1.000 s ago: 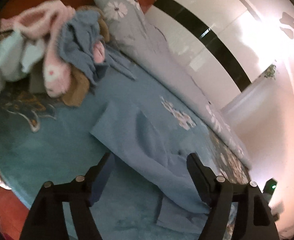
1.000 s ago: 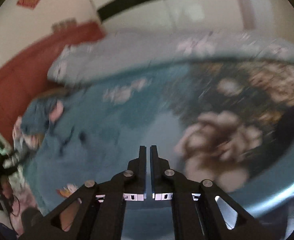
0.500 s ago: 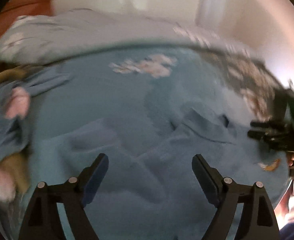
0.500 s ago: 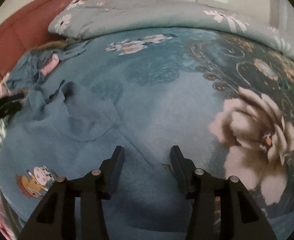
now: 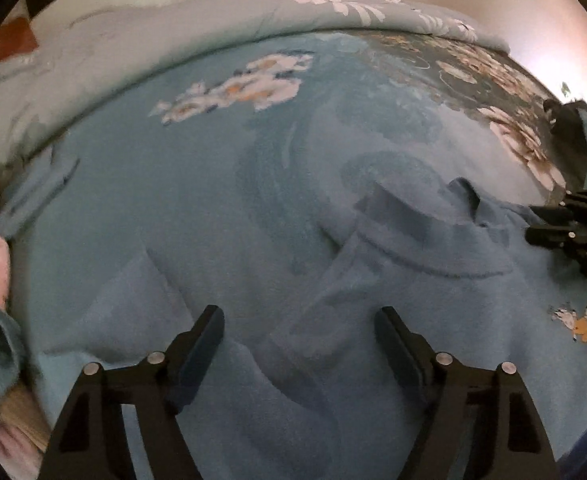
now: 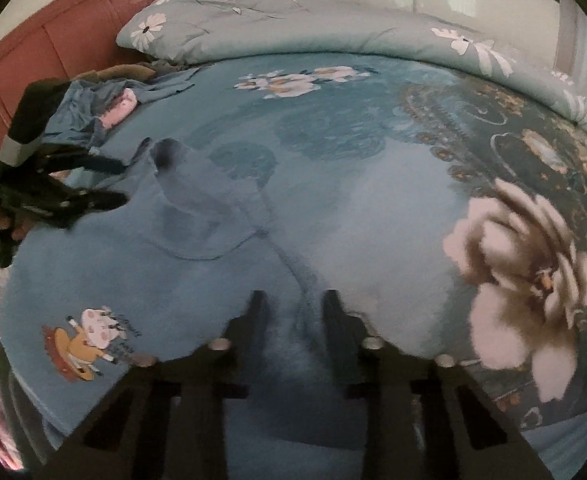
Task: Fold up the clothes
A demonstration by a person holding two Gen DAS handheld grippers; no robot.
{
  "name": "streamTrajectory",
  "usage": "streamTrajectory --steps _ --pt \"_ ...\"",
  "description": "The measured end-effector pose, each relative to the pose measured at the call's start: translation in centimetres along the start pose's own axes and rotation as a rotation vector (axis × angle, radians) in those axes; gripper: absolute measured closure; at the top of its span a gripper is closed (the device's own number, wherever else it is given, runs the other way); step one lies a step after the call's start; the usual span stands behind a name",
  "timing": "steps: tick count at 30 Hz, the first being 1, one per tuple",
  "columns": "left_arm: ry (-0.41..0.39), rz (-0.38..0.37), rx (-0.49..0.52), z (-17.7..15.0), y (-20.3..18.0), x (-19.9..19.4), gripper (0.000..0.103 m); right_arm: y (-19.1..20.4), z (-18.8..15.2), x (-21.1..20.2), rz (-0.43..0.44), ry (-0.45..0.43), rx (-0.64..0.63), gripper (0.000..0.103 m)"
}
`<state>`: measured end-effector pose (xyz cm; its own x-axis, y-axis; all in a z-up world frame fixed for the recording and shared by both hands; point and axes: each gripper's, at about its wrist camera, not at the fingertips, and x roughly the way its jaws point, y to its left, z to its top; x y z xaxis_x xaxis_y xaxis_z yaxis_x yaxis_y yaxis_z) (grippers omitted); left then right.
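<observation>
Bed [image 6: 373, 208]: carries everything; a teal flowered cover, with a large pale blossom print toward its right side in the right wrist view.
Garment [image 5: 393, 280]: a light blue fleecy top with a collar, spread flat on the near part of the bed, its collar toward the middle of the bed; a small cartoon print [image 6: 89, 340] sits near the bed's near edge.
Left gripper [image 5: 299, 322]: jaws spread wide and closing, hovering over the garment's rumpled fabric; cloth shows between the fingers, but the pads do not press on it, so it is released.
Right gripper [image 6: 293, 304]: blurred, jaws narrow and closing, with a raised ridge of the garment's fabric running between the fingers; whether the pads already pinch it cannot be told.
Clothes pile [image 6: 93, 108]: blue and pink pieces heaped at the bed's far left corner, near the red headboard [image 6: 53, 40].
Quilt [image 6: 293, 20]: pale, flower-printed, rolled along the bed's far edge.
</observation>
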<state>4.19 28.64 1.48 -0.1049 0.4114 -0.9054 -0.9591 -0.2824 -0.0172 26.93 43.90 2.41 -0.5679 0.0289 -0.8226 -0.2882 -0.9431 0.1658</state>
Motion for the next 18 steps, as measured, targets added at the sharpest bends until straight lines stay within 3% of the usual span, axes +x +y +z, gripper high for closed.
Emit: streamTrajectory --steps 4,8,11,15,18 --pt "0.034 0.003 0.021 -0.1 -0.8 0.8 0.028 0.7 -0.4 -0.5 0.011 -0.015 0.0 0.092" --pt "0.039 -0.004 -0.035 -0.4 -0.8 0.5 0.036 1.1 -1.0 -1.5 0.041 -0.041 0.013 0.093" --pt "0.039 -0.003 -0.07 -0.8 -1.4 0.2 0.05 1.3 -1.0 -2.4 0.045 -0.074 0.029 0.094" --pt "0.04 0.018 -0.116 -1.0 -1.9 -0.2 0.086 1.2 -0.9 -3.7 0.051 -0.114 0.058 0.094" --pt "0.007 0.068 -0.112 -1.3 -2.5 -1.2 0.093 1.2 -1.0 -4.4 0.05 -0.133 0.067 0.094"
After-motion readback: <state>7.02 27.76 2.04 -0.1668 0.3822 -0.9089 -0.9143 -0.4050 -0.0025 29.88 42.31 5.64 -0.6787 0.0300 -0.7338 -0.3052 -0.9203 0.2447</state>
